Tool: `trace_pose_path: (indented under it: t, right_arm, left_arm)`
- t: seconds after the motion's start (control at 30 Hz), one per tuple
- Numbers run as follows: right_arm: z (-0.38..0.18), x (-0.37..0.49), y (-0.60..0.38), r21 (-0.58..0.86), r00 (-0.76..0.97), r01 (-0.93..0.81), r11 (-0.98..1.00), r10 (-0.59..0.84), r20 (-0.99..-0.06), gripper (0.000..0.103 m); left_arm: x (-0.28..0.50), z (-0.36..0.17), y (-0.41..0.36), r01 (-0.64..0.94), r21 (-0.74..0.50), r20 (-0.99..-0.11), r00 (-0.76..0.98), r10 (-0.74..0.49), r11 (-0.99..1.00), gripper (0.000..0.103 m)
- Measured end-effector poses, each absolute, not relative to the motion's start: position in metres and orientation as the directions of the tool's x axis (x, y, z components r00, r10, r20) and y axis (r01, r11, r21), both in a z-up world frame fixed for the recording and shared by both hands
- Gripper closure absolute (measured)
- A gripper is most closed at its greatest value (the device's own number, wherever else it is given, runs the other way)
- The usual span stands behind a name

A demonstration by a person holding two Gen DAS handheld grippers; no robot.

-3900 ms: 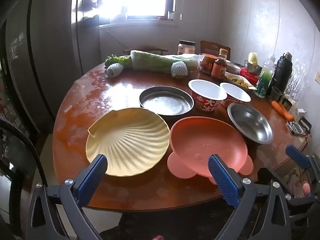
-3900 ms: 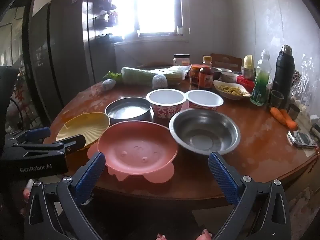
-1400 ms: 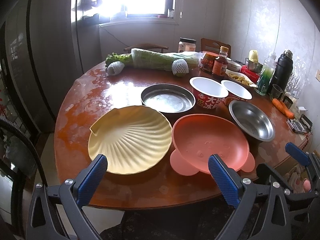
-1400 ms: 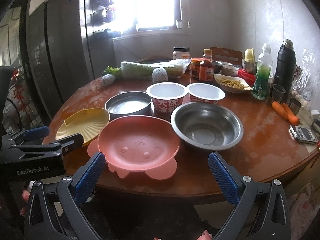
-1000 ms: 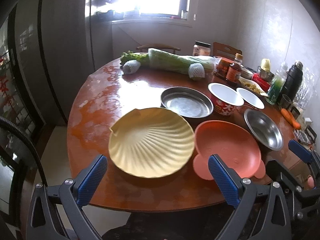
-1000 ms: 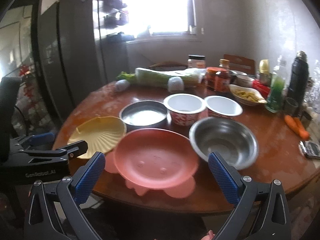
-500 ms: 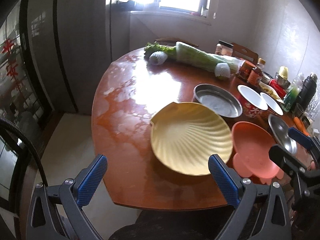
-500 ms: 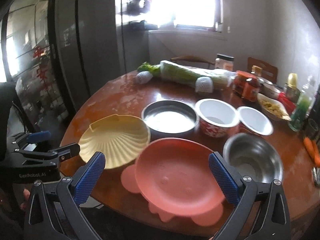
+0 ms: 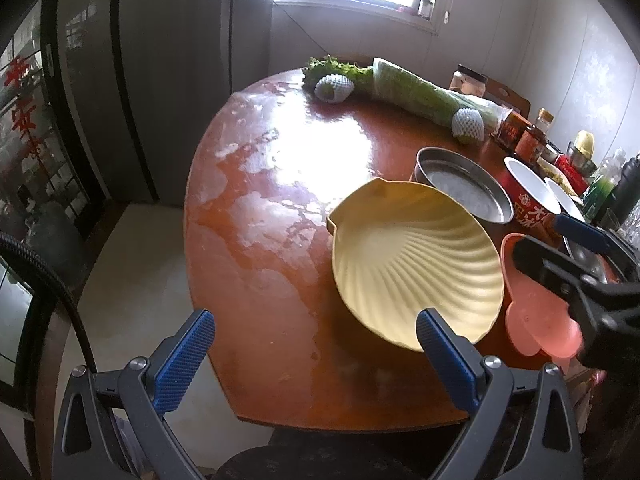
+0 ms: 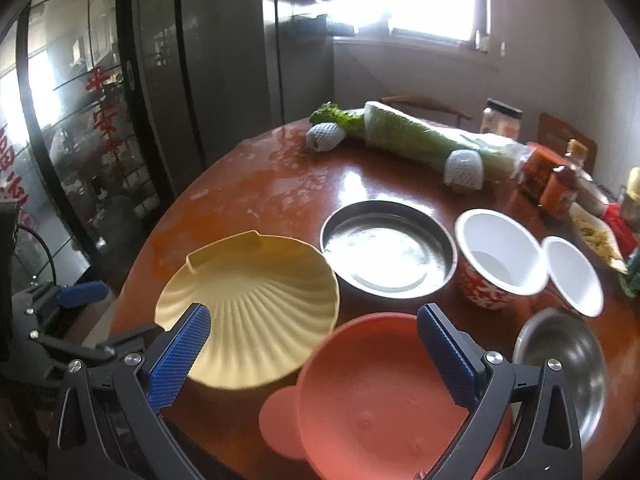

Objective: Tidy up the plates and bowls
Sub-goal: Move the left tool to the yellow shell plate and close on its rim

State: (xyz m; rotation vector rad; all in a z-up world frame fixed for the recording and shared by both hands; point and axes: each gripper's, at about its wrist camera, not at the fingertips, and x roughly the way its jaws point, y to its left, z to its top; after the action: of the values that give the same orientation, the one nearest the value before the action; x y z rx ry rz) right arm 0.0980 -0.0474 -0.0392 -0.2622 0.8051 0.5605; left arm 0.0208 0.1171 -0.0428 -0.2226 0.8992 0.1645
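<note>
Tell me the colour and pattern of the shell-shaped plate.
Pale yellow, with ribs fanning out like a scallop shell. The left wrist view shows it best.

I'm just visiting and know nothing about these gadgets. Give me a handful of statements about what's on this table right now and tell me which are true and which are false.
1. The yellow shell-shaped plate is empty. True.
2. The left claw grips the yellow plate. False: it is open and holds nothing.
3. The pink plate lies beside the yellow plate, near the table edge. True.
4. The two white paper bowls are stacked. False: they stand side by side.
5. The right claw is open. True.
6. The round metal tray holds carrots. False: it holds no food.
</note>
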Motion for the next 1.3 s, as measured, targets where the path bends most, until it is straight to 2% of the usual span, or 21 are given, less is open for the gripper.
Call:
trace_pose_path:
  t: [0.13,0.23,0.3,0.5,0.73,0.9,1.07,1.3]
  right_arm:
    - [-0.048,0.108,-0.037,-0.045,0.535,-0.6,0.799,0.358,-0.766,0.01]
    - [-0.054,0.115,-0.032,-0.044,0.509,-0.618,0.785,0.358,-0.783,0.023]
    - [-0.059,0.12,-0.028,-0.049,0.488,-0.634,0.772,0.35,-0.8,0.039]
    - [-0.073,0.13,-0.021,-0.072,0.448,-0.655,0.752,0.31,-0.839,0.058]
    - [-0.081,0.141,-0.017,-0.078,0.425,-0.655,0.752,0.281,-0.861,0.059]
    - [-0.085,0.146,-0.015,-0.074,0.406,-0.663,0.745,0.274,-0.872,0.066]
    - [-0.083,0.147,-0.012,-0.023,0.371,-0.673,0.739,0.311,-0.875,0.07]
    - [-0.076,0.136,-0.003,0.024,0.346,-0.691,0.723,0.36,-0.867,0.071]
  left_arm:
    - [0.028,-0.045,0.113,-0.223,-0.13,-0.79,0.612,0.035,0.966,0.003]
    - [0.033,-0.048,0.112,-0.217,-0.141,-0.794,0.608,0.021,0.966,0.008]
    - [0.036,-0.051,0.111,-0.219,-0.143,-0.797,0.603,0.019,0.965,0.011]
    - [0.042,-0.054,0.113,-0.22,-0.156,-0.798,0.602,0.008,0.963,0.018]
    - [0.046,-0.057,0.115,-0.217,-0.176,-0.8,0.6,-0.012,0.96,0.026]
    - [0.048,-0.056,0.115,-0.219,-0.185,-0.795,0.607,-0.015,0.958,0.048]
    - [0.05,-0.057,0.117,-0.22,-0.198,-0.792,0.61,-0.024,0.955,0.058]
    - [0.054,-0.053,0.135,-0.248,-0.216,-0.79,0.613,-0.02,0.944,0.063]
